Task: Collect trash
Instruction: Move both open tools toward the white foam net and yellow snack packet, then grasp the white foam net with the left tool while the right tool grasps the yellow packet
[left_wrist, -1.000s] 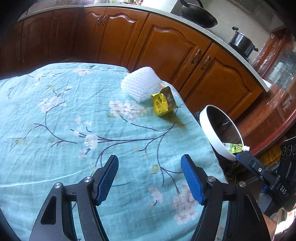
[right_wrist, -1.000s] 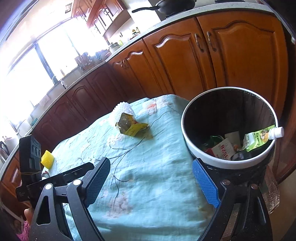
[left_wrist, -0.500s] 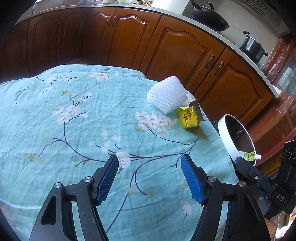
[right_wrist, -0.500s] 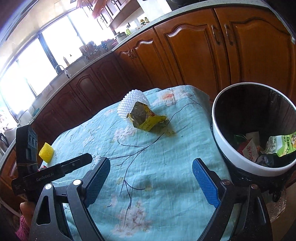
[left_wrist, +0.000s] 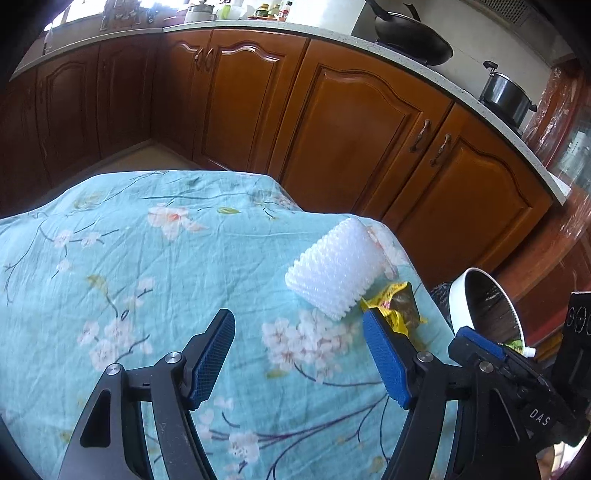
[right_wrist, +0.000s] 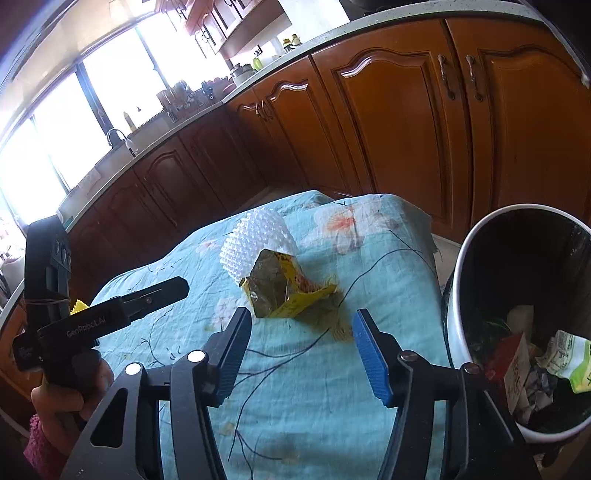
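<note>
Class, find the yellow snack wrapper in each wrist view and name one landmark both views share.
Left wrist view: yellow snack wrapper lies right of centre, partly behind a blue finger pad, beside the white foam net.
Right wrist view: wrapper at centre, just below the net.
Shared landmark: the white-rimmed trash bin.

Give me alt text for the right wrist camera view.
Open right gripper with nothing between its jaws, above a floral tablecloth, facing a yellow wrapper and white foam netting. A trash bin holds wrappers at right.

trash bin (right_wrist: 465, 258) cut by edge
</note>
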